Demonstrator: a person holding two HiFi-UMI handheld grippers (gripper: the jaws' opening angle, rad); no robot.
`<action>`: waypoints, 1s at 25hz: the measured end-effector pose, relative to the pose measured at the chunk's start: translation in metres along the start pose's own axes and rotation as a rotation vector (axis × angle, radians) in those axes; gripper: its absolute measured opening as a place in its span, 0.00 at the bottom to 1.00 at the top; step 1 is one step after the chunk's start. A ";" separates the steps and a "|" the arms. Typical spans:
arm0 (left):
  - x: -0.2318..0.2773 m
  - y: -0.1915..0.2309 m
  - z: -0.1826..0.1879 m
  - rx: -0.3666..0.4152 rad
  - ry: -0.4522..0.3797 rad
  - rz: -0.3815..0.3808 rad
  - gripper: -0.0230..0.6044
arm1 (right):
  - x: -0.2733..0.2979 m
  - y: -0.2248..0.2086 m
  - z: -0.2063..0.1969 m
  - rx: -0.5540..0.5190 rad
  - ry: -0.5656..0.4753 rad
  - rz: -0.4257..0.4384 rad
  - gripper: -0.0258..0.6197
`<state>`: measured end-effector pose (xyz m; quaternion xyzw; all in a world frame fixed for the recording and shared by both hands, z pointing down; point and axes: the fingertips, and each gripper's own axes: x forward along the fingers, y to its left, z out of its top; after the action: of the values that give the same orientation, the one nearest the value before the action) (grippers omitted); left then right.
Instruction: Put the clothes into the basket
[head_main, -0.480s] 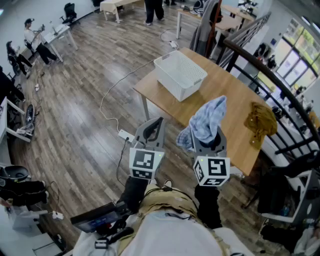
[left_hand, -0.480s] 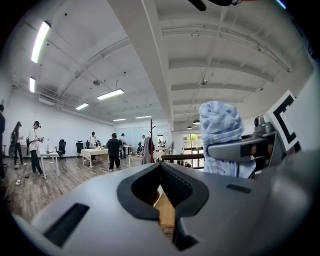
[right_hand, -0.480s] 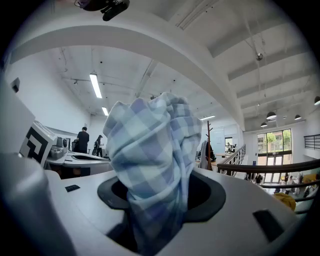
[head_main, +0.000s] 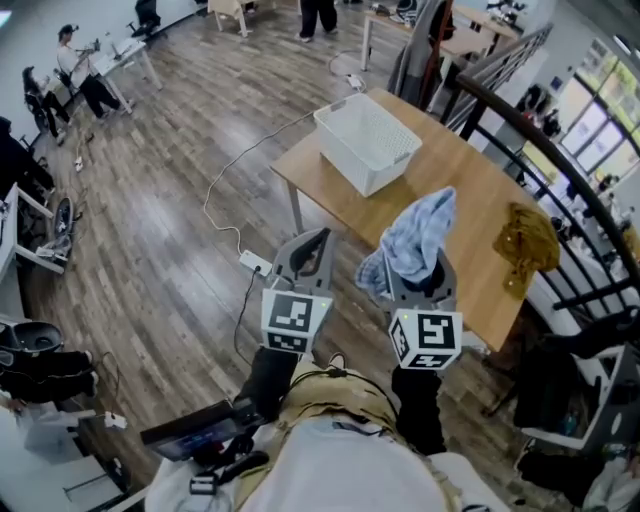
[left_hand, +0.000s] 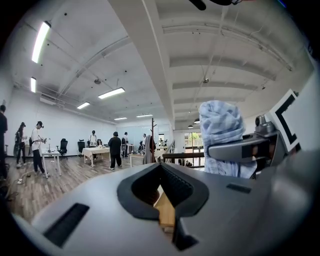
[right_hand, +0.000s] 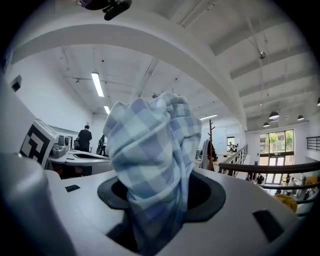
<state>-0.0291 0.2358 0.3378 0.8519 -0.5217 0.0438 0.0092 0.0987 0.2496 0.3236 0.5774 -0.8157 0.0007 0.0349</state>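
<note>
The right claw (head_main: 418, 284) is clamped on a blue checked cloth (head_main: 415, 240). In the right gripper view the cloth (right_hand: 150, 165) fills the space between the jaws and rises from them in a crumpled bunch. In the head view it stands up out of the claw over the near edge of the table (head_main: 450, 190), with a fold hanging down on the left side.

The left claw (head_main: 318, 237) is just left of the right one, off the table's near-left edge and over the wooden floor (head_main: 150, 230). Its jaws are together at the tips with nothing between them. The left gripper view (left_hand: 161, 165) shows only a sliver of the table through the hollow behind the tips, and the cloth (left_hand: 220, 135) beside it to the right.

The white basket (head_main: 340, 150) sits on the far left part of the table, well apart from both claws. Its perforated walls and floor show open to the bottom. A mustard garment (head_main: 524, 243) lies crumpled at the right edge of the table, next to the dark railing (head_main: 560, 150) and well apart from the basket.

A white cable (head_main: 225, 190) runs across the floor to a power strip (head_main: 253, 263) near the table's left leg
</note>
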 end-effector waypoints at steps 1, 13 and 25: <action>0.002 0.000 -0.001 -0.001 0.001 0.002 0.04 | 0.001 -0.002 -0.001 -0.001 0.002 0.001 0.44; 0.022 -0.002 -0.020 -0.011 0.033 0.026 0.04 | 0.011 -0.015 -0.018 0.034 0.003 0.036 0.45; 0.095 0.049 -0.052 -0.041 0.084 0.043 0.04 | 0.092 -0.045 -0.051 0.075 0.055 0.009 0.45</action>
<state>-0.0333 0.1324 0.3958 0.8377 -0.5397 0.0693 0.0476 0.1138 0.1499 0.3782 0.5743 -0.8165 0.0474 0.0355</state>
